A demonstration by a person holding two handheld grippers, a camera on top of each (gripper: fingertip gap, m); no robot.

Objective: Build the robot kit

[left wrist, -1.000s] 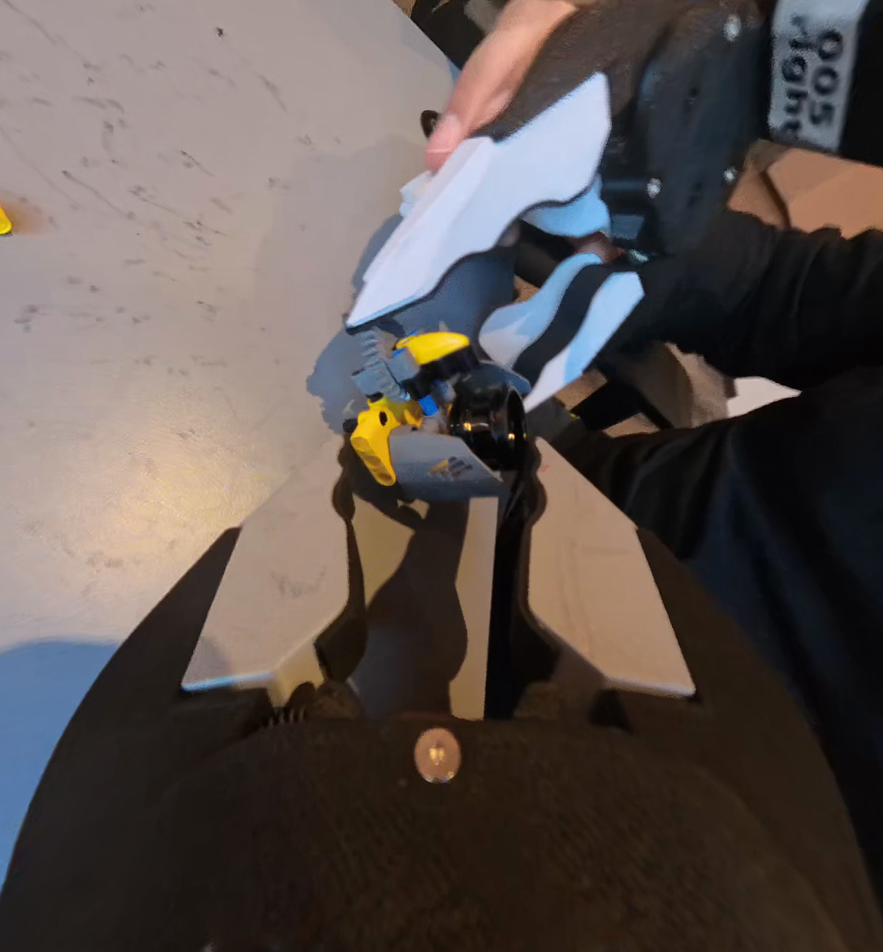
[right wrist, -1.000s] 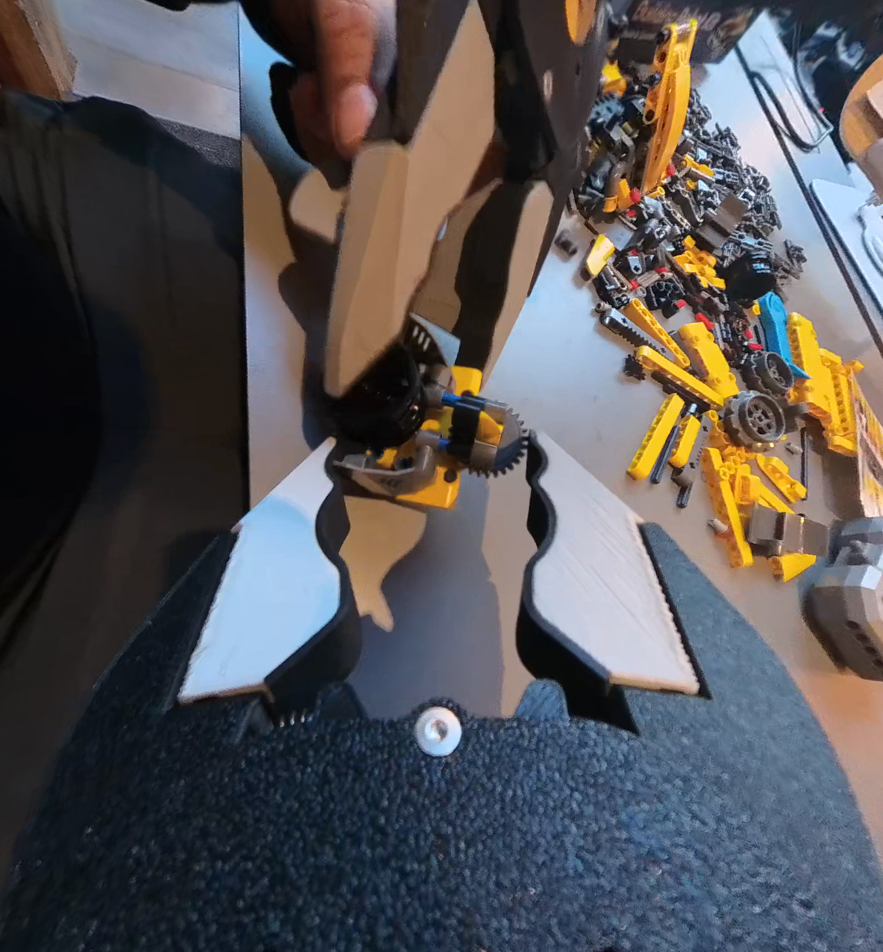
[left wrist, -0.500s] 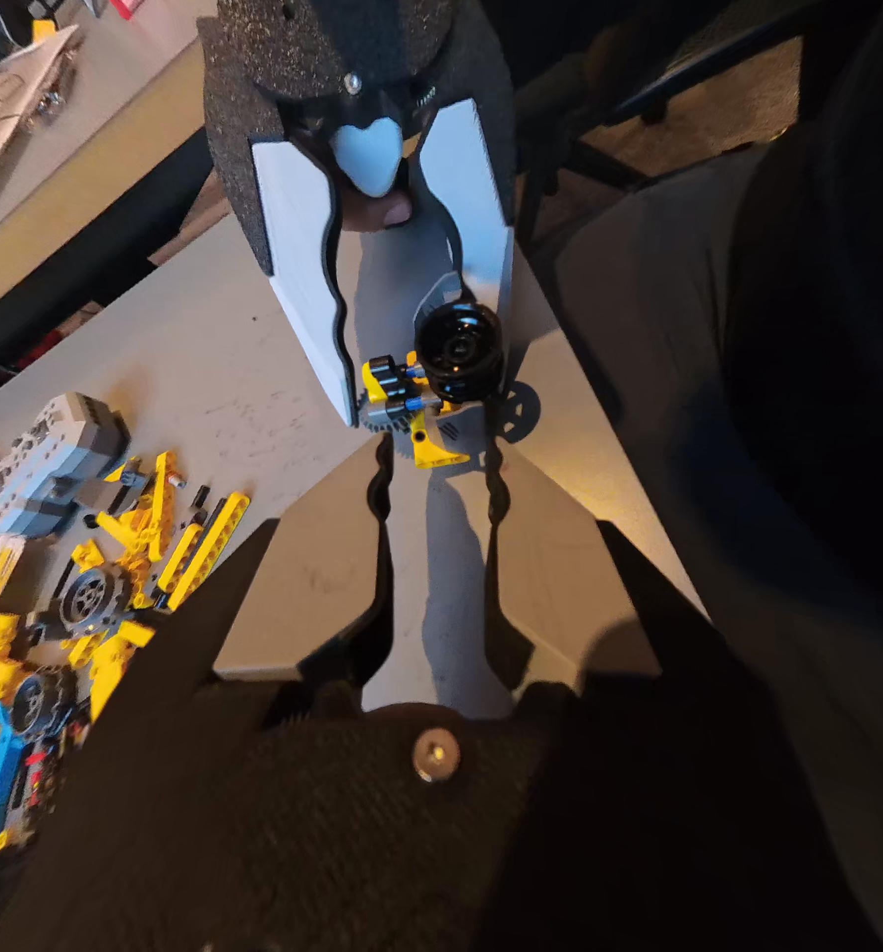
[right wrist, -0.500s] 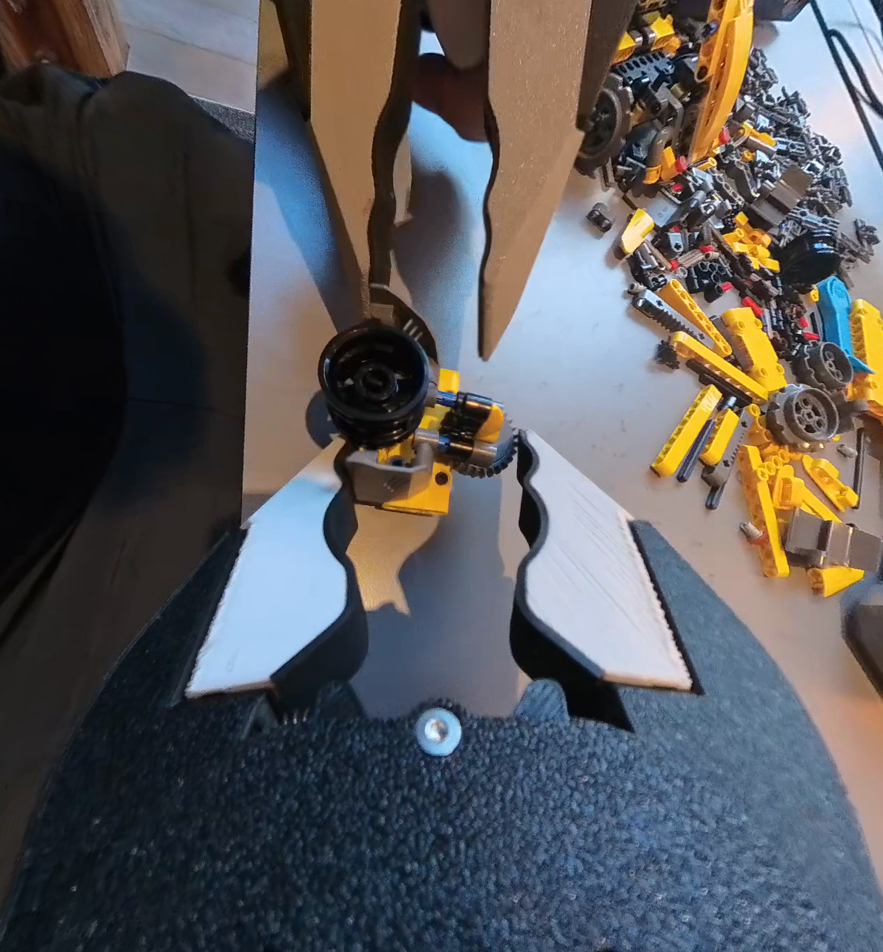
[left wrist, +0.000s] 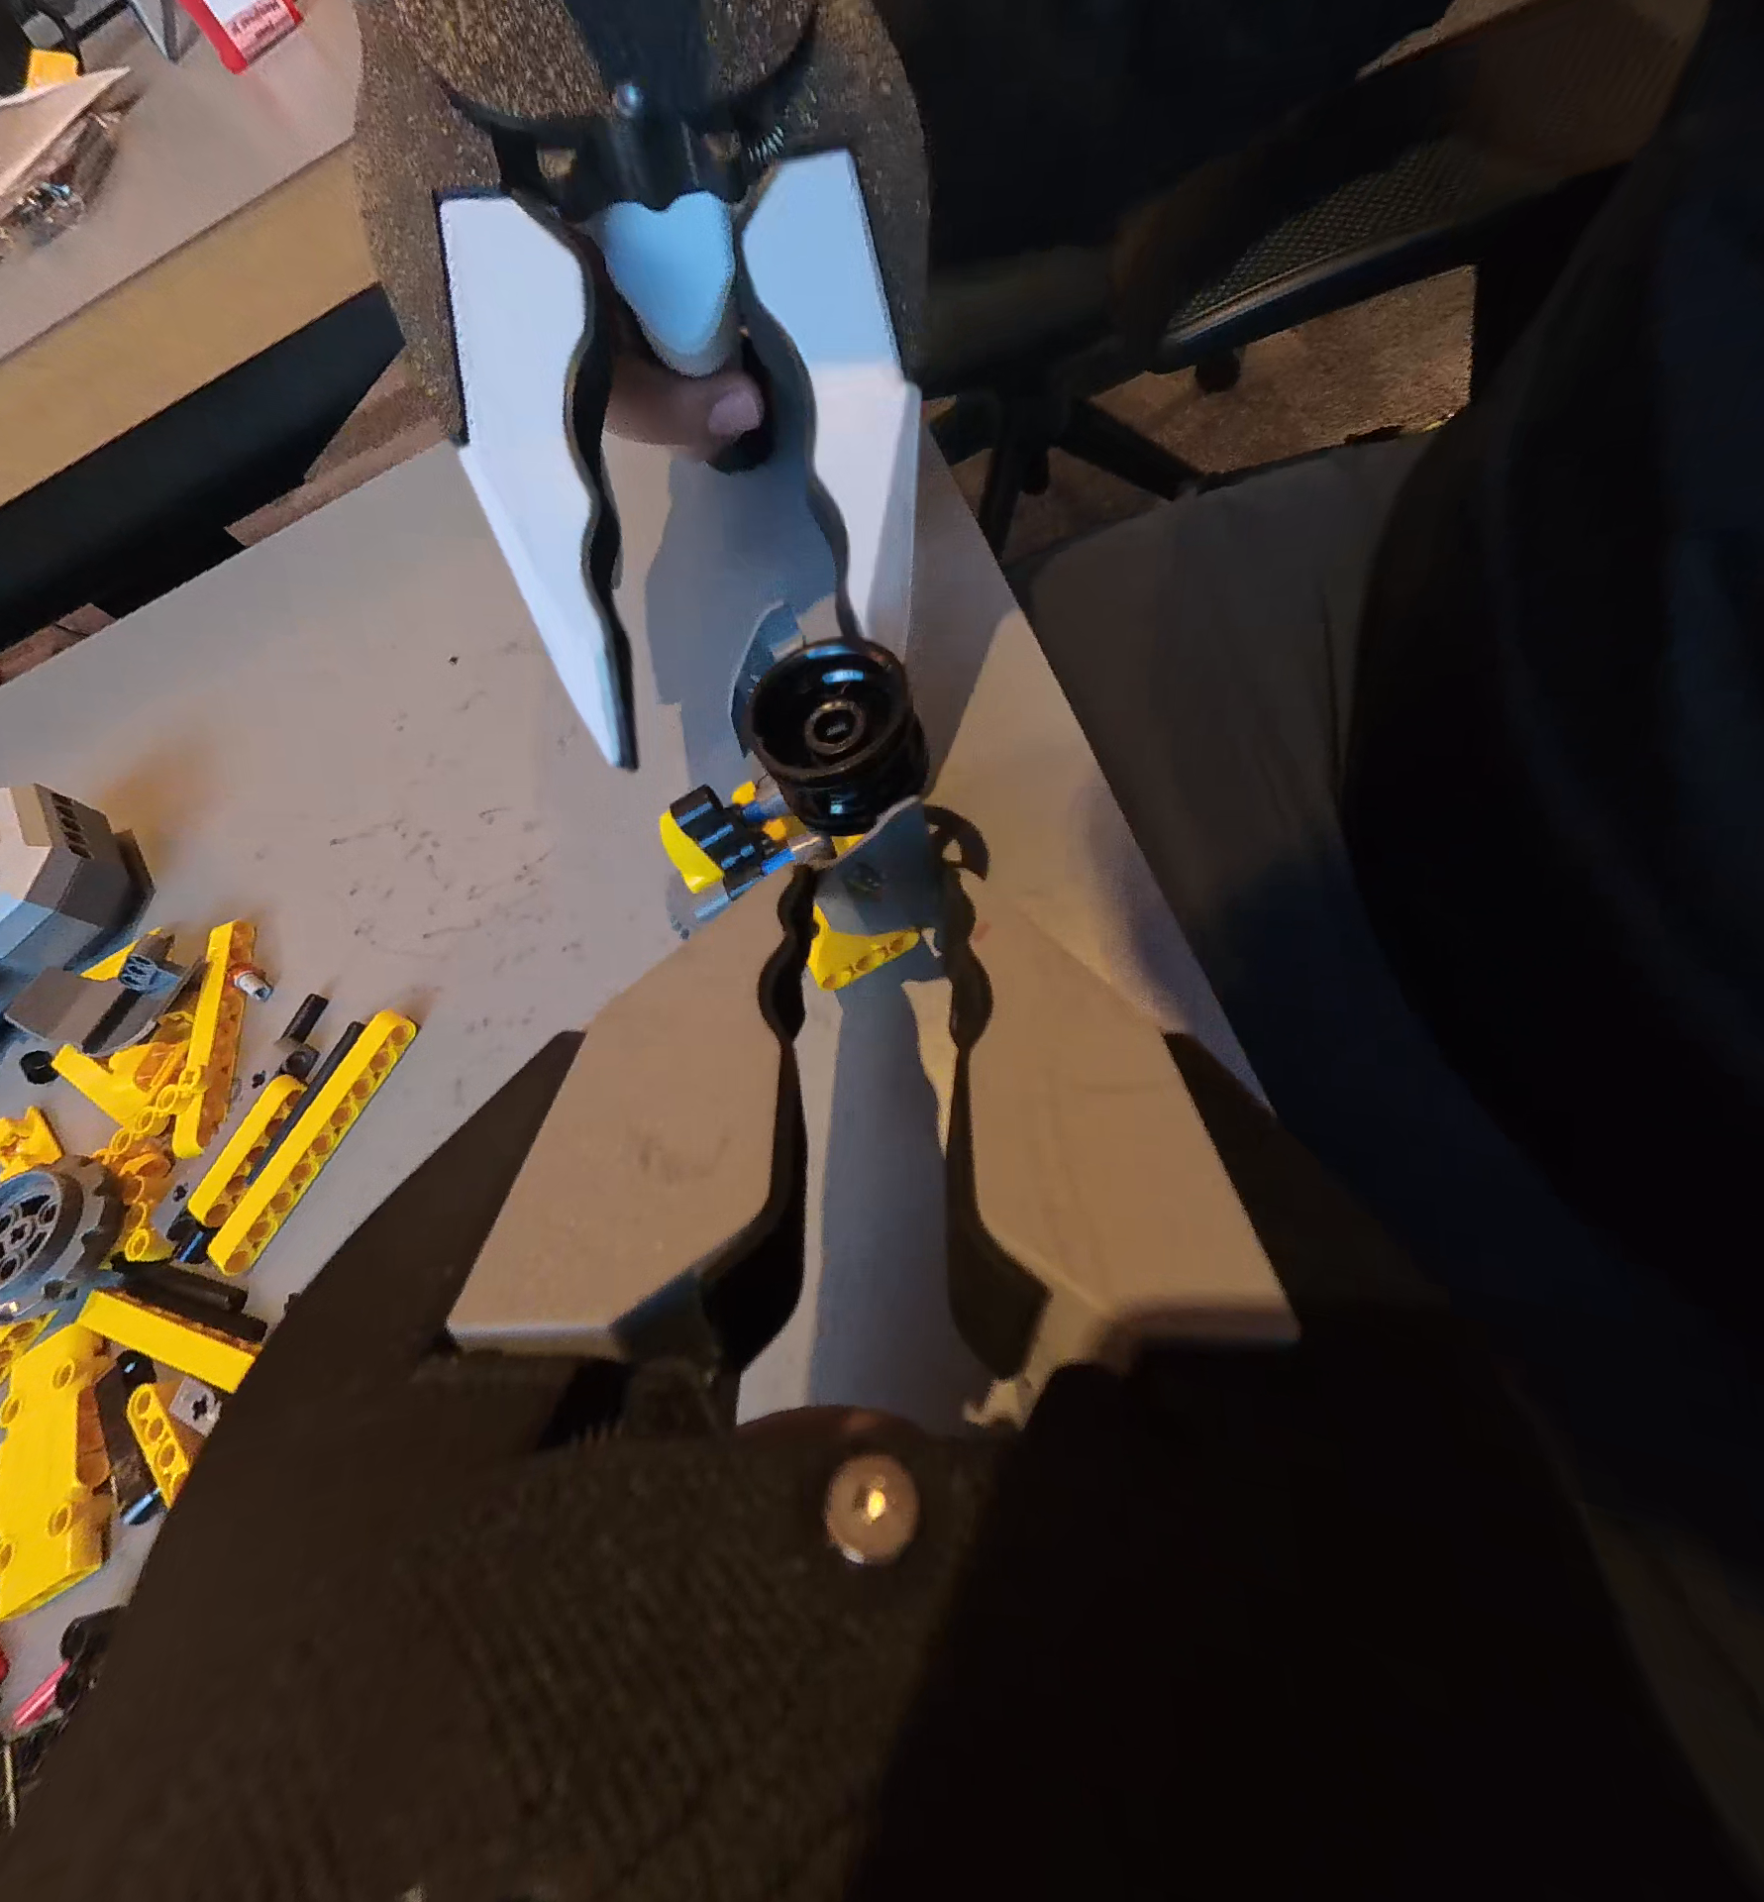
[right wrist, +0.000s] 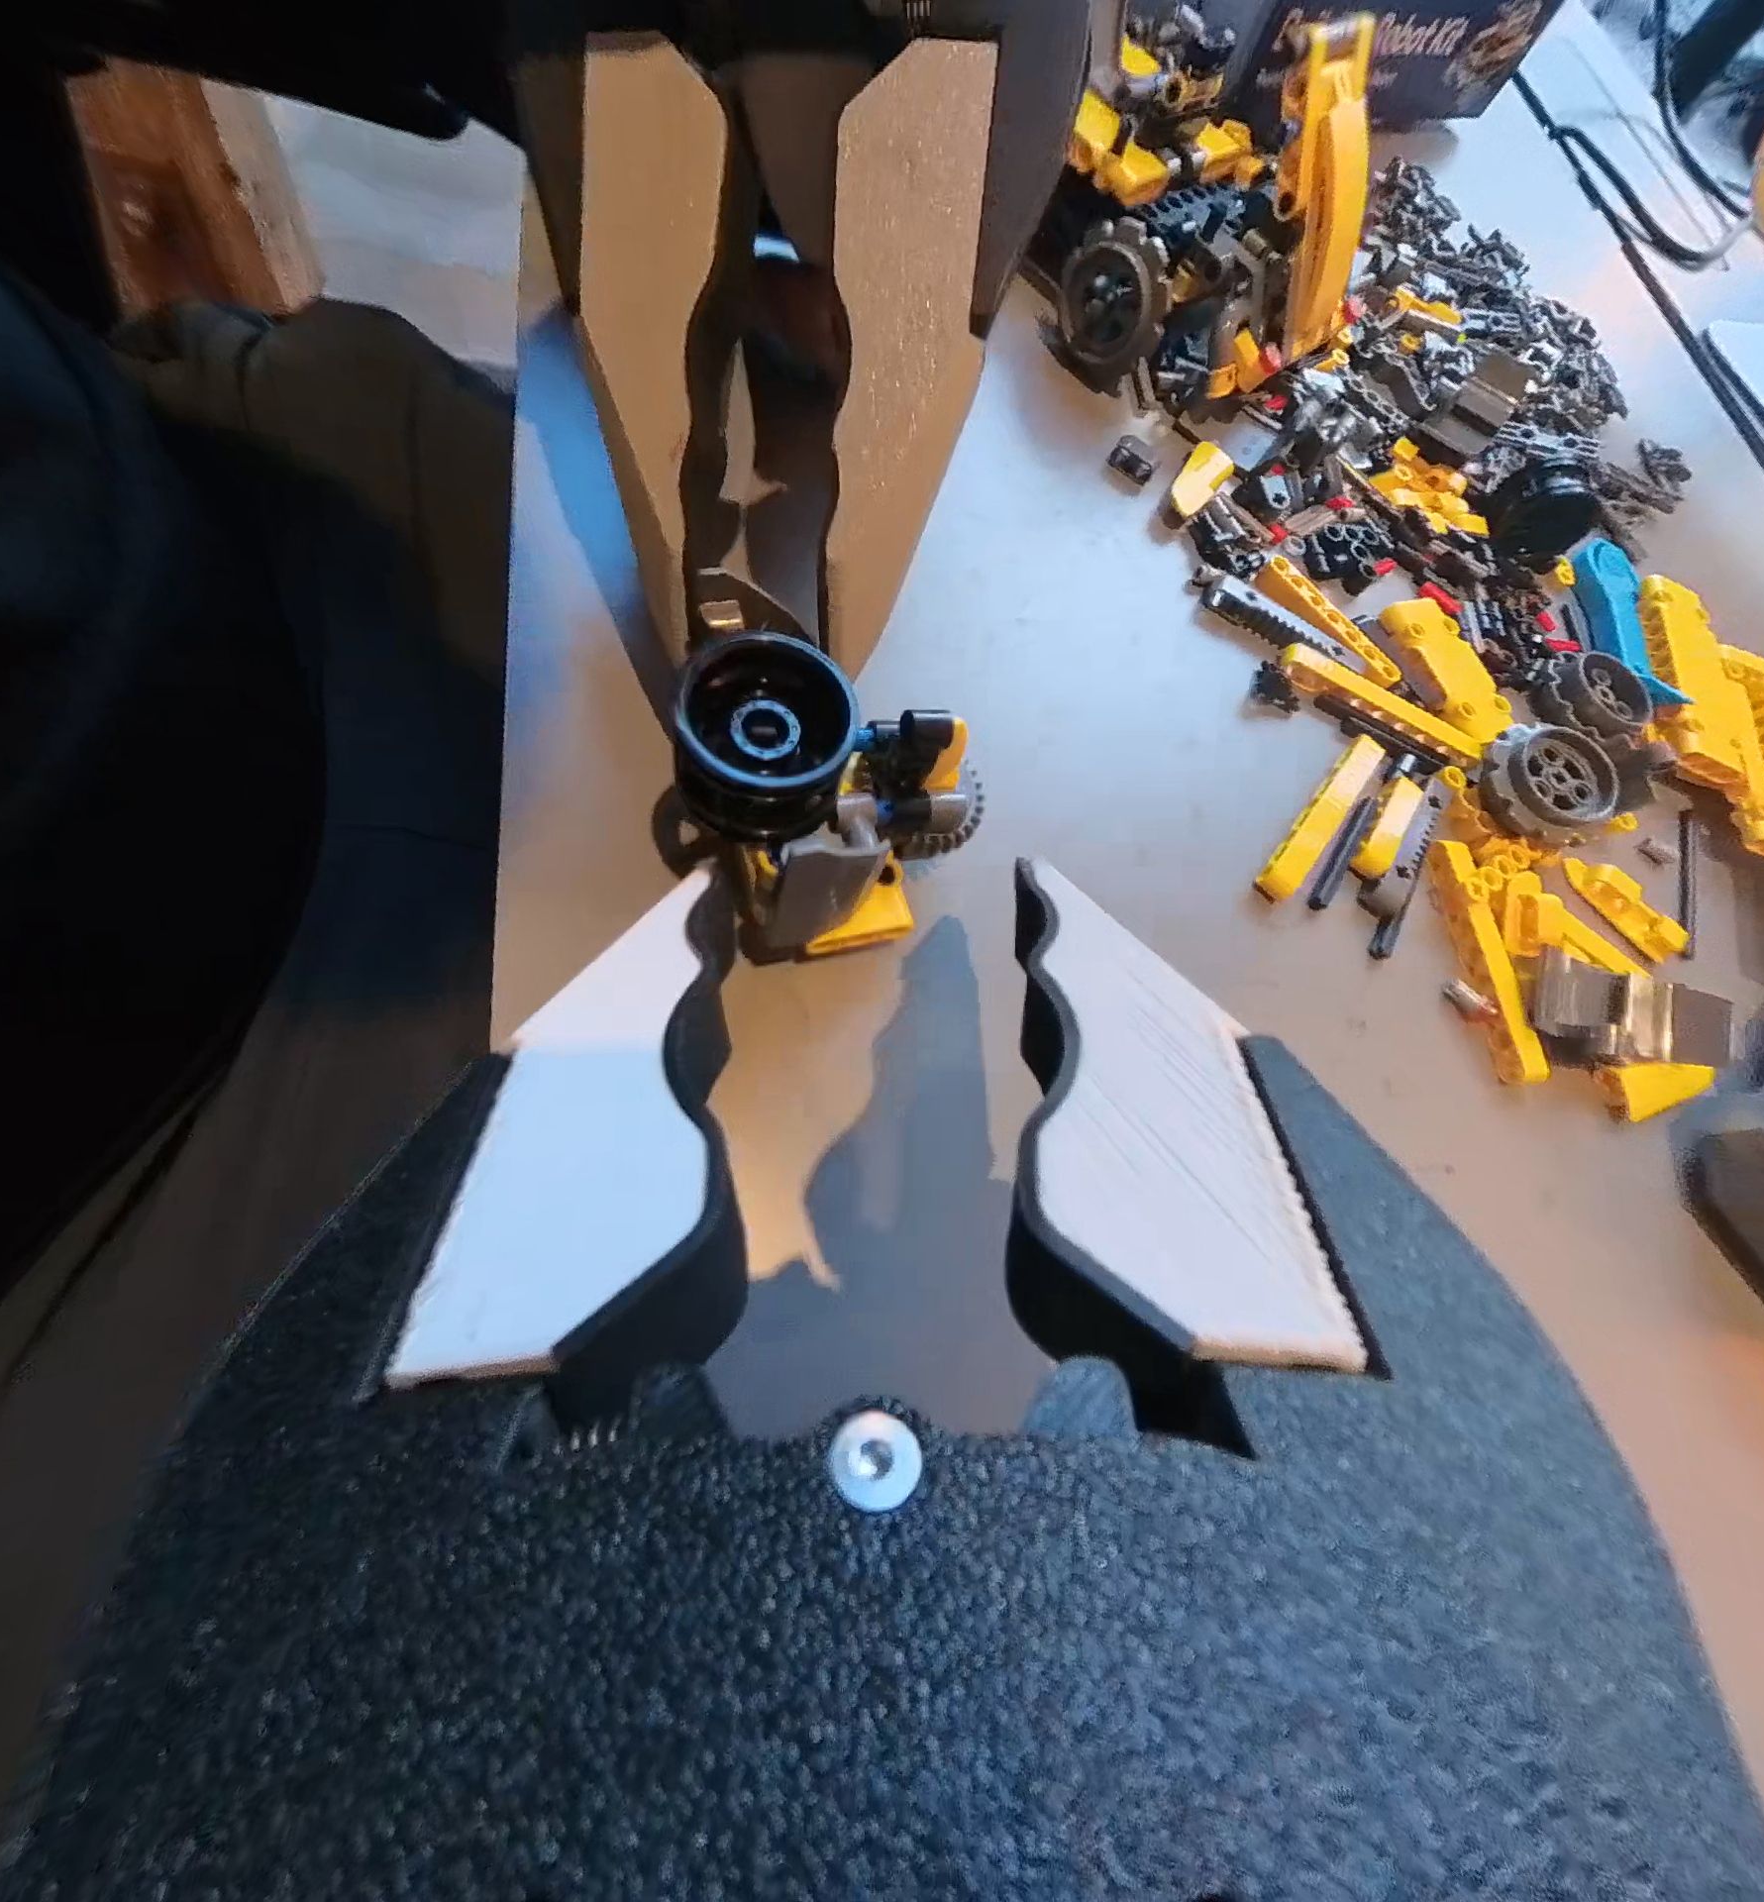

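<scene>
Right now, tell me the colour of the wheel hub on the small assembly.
Black wheel hub, clearest in the right wrist view.

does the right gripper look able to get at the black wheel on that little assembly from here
Probably yes. The right gripper is open, and the black wheel sits just beyond its left fingertip with nothing between, though the left gripper crowds the far side.

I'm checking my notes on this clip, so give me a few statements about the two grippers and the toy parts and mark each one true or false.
1. The left gripper is shut on the small assembly. True.
2. The right gripper is shut on the wheel. False: it is open and holds nothing, with the assembly just beyond one fingertip.
3. Loose yellow and black parts lie in a pile on the table. True.
4. The assembly's wheel is yellow. False: it is black.
</scene>
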